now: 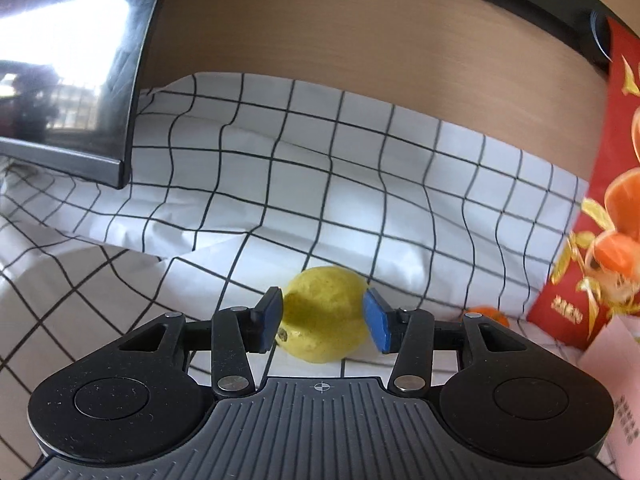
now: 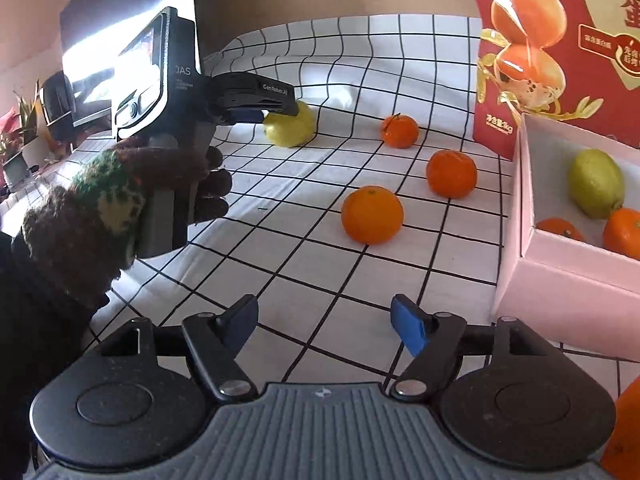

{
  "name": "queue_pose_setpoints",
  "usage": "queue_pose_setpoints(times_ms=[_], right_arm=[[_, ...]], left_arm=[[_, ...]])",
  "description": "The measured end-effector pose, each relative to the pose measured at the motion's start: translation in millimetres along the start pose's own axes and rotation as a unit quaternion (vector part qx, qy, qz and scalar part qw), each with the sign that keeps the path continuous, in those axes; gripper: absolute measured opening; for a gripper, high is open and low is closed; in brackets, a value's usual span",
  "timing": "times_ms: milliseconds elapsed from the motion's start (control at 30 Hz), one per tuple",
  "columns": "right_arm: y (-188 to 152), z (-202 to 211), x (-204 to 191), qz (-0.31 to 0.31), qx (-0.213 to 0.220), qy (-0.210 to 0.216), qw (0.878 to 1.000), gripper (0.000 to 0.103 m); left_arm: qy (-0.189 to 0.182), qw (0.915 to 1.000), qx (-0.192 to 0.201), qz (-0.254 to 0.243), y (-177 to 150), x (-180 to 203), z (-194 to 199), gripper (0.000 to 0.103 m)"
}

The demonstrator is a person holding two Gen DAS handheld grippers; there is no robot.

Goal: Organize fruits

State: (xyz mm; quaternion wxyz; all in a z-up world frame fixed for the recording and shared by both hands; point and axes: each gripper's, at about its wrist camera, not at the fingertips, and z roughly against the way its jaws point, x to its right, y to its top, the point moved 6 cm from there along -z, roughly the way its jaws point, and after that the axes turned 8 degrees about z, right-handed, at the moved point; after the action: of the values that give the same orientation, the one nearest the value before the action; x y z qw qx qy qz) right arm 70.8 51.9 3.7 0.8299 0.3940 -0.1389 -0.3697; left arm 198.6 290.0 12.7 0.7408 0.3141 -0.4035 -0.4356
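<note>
Jaws of left gripper (image 1: 323, 320) straddle the yellow lemon (image 1: 325, 314) w/ pads just beside its flanks, not clearly pressing, so released; lemon sits on the checked surface (image 1: 320, 168), long axis roughly across the jaws, stem end toward left pad, prob. to grip the narrow way; right gripper (image 2: 325, 326) jaws released & empty, near pink box (image 2: 560, 276) holding fruit

Two wrist views, low and close over checked cloth (image 1: 320, 168), sharing the lemon (image 2: 290, 128).
</note>
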Motion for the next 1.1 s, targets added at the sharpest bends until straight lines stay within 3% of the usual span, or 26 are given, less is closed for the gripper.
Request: queue_pose_setpoints(times_ms=[133, 300, 467, 800, 933, 1100], right_arm=[[-2, -1, -6, 0.015, -0.005, -0.016, 1.0, 0.076], [-2, -2, -5, 0.014, -0.006, -0.016, 1.0, 0.078], [-2, -2, -5, 0.014, -0.006, -0.018, 1.0, 0.079], [-3, -1, -3, 0.011, -0.006, -0.021, 1.0, 0.081], [-3, -1, -2, 0.007, -0.005, -0.024, 1.0, 0.081], [-4, 1, 1, -0.001, -0.003, -0.027, 1.0, 0.081]], left_arm=[[-0.009, 0.9999, -0.005, 0.013, 4, -5, -6, 0.052], [-0.012, 0.999, -0.028, 0.031, 4, -9, -10, 0.064], [0.009, 0.9989, -0.038, -0.027, -7, -3, -20, 0.071], [-0.039, 0.9951, -0.071, 0.057, -6, -22, -24, 0.069], [-0.031, 0.9961, -0.081, 0.016, -11, -10, -14, 0.069], [-0.06, 0.9918, -0.113, -0.007, -25, 10, 17, 0.068]])
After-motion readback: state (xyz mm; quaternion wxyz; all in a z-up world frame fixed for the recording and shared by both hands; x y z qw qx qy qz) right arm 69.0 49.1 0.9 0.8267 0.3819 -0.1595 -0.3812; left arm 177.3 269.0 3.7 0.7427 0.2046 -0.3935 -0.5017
